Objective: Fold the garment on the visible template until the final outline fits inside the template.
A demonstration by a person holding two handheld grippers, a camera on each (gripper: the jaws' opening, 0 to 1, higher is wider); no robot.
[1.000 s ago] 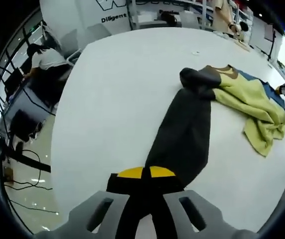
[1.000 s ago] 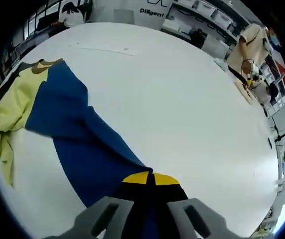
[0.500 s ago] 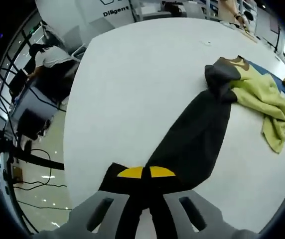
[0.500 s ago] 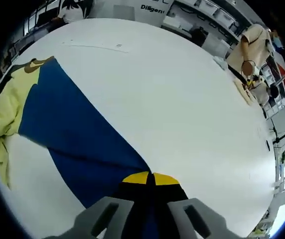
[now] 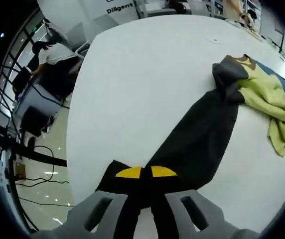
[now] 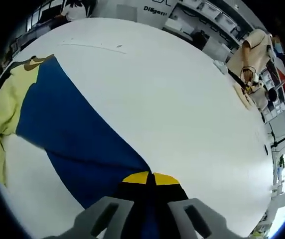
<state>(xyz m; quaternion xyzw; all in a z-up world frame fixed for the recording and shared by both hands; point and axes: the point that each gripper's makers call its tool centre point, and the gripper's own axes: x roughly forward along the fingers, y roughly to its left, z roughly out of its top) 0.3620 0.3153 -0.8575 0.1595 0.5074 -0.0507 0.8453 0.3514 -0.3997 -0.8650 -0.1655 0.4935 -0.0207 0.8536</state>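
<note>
Tongs: left [image 5: 141, 196] clamps garment's [image 5: 262, 94] dark sleeve [image 5: 202, 139], right [image 6: 150, 201] blue sleeve [image 6: 72, 129], on table [image 6: 182, 109].

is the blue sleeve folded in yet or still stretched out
Stretched out. The blue sleeve runs flat from the yellow body to the right gripper, shut on its end. No fold shows.
</note>
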